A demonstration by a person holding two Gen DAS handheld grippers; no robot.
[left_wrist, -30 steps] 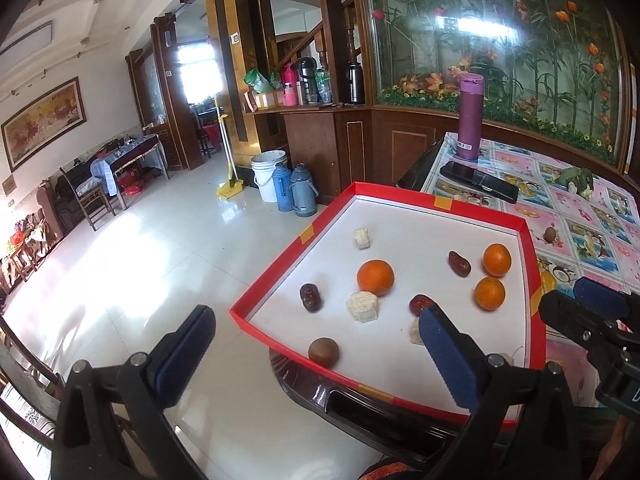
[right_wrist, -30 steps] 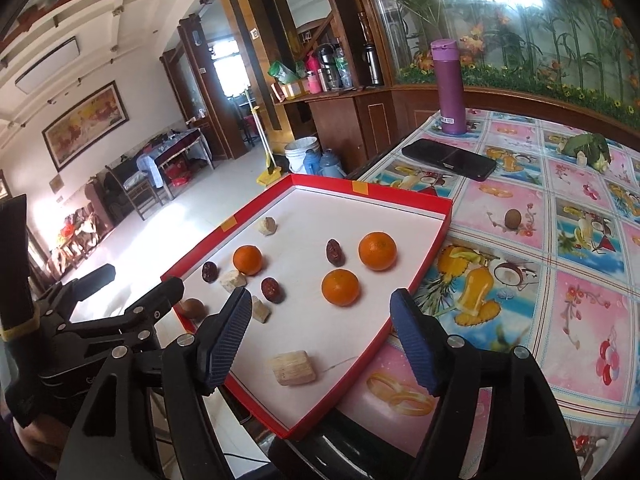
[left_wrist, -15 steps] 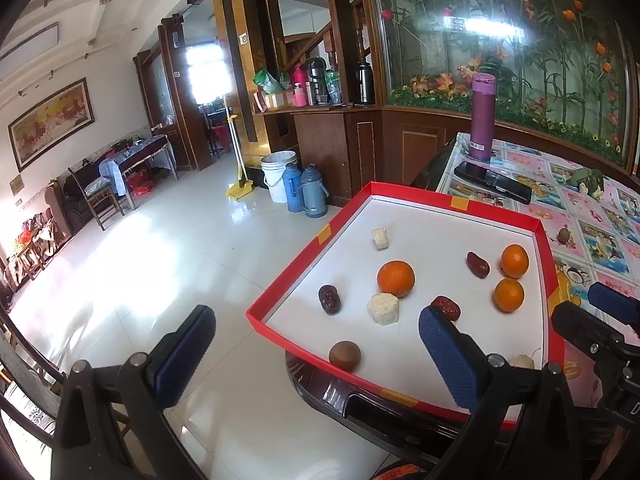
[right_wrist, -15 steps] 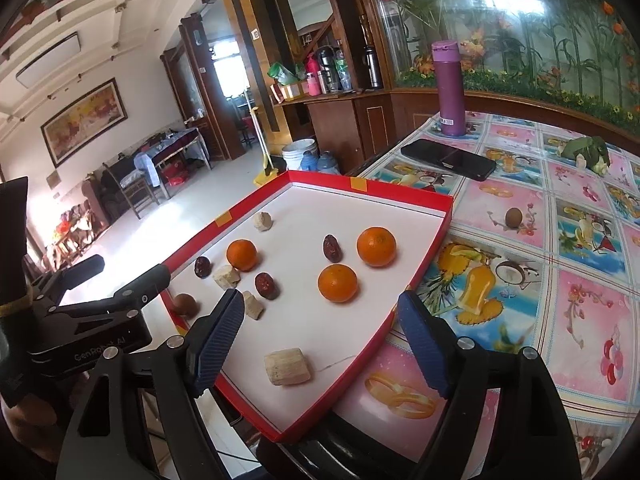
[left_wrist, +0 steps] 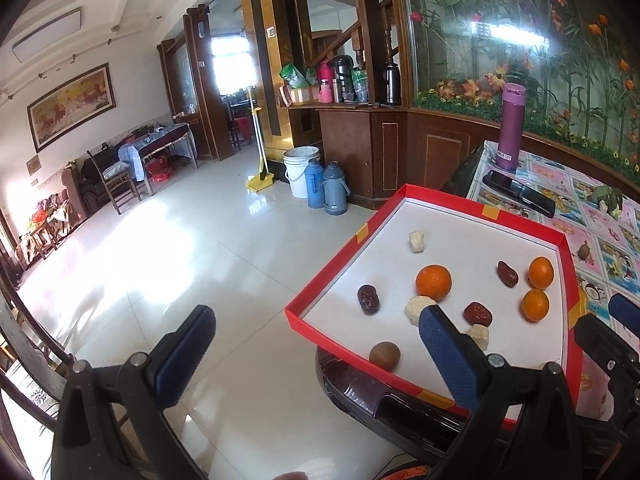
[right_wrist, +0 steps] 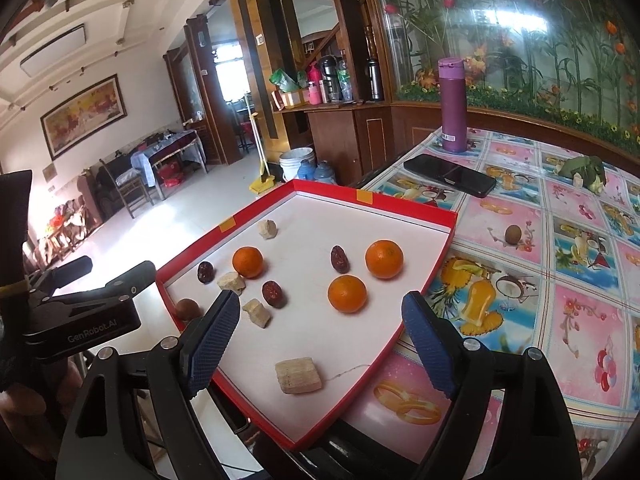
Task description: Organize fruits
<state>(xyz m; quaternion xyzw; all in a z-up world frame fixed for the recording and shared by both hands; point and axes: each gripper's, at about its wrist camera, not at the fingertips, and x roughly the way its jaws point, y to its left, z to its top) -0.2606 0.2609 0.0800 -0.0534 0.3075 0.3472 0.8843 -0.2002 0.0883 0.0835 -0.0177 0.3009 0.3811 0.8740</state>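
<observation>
A red tray (right_wrist: 404,199) with a white floor lies on the table's left edge. In it are three oranges (right_wrist: 347,293), three dark red dates (right_wrist: 274,294), several pale chunks (right_wrist: 298,375) and a brown round fruit (right_wrist: 188,309). My right gripper (right_wrist: 320,304) hovers over the tray's near corner, its jaws opening, with nothing pressed between the pads. My left gripper (left_wrist: 316,316) stands wide open and empty at the tray's (left_wrist: 328,280) left corner, mostly over the floor. The nearest orange (left_wrist: 433,282) sits just beyond its right finger (left_wrist: 444,352).
A small brown fruit (right_wrist: 513,235) lies on the patterned tablecloth right of the tray. Farther back are a black phone (right_wrist: 450,176), a purple bottle (right_wrist: 453,106) and a green leafy bundle (right_wrist: 584,172). The tiled floor drops away left of the table.
The right gripper's jaws have spread a little wider. The left wrist view has swung left, so the tray sits farther right in it. No fruit has moved.
</observation>
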